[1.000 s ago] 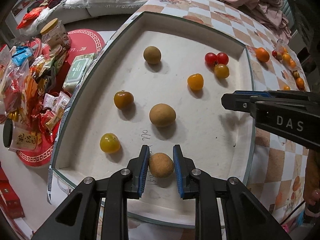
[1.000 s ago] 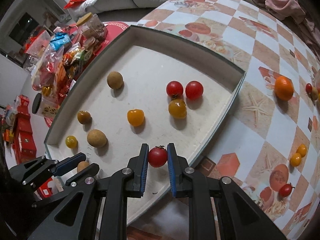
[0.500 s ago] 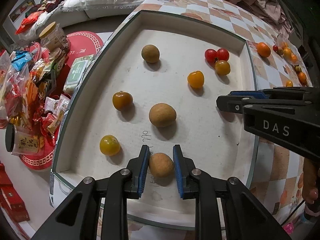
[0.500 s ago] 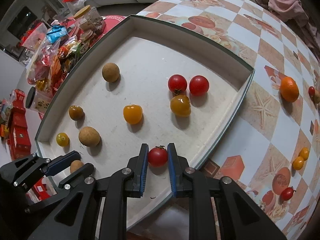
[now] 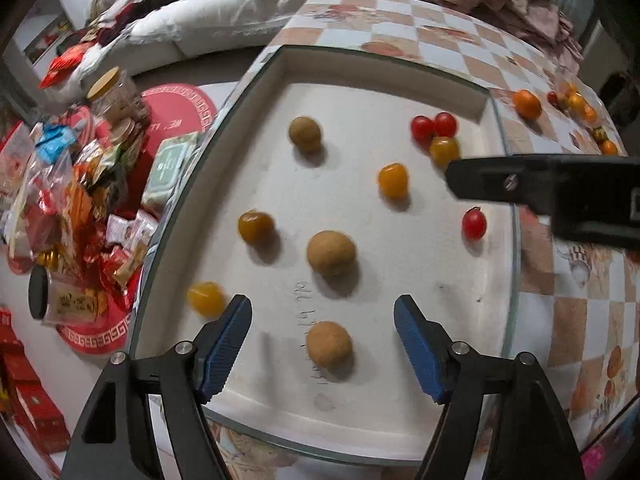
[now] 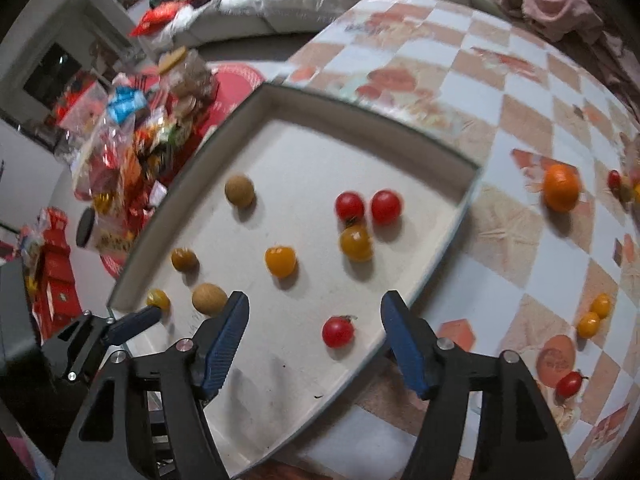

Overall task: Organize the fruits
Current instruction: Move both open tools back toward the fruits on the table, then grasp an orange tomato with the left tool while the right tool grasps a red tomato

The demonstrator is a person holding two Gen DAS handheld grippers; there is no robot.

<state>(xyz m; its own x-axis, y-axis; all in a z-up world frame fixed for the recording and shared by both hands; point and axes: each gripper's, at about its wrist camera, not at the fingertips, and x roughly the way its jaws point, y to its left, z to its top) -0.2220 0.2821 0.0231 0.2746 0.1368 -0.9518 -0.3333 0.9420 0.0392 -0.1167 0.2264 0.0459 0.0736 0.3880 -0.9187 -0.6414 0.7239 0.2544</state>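
Both hand-held grippers just opened; brown fruit (image 5: 329,345), red tomato (image 6: 338,331) released in tray (image 5: 384,76)

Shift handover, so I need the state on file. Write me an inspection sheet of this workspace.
Surface: checkered tablecloth with a white tray on it.
Job's things: in the tray, three brown round fruits, one between the left jaws; four red tomatoes, one between the right jaws; four yellow-orange ones. Still on the cloth: an orange and several small tomatoes.
Clutter: snack packets and jars left of the tray.
Grippers: left gripper and right gripper have just been opening; both stand open, their fruits lying free on the tray.
Cables: nothing seen.
Surroundings: white bedding, pink clothes.
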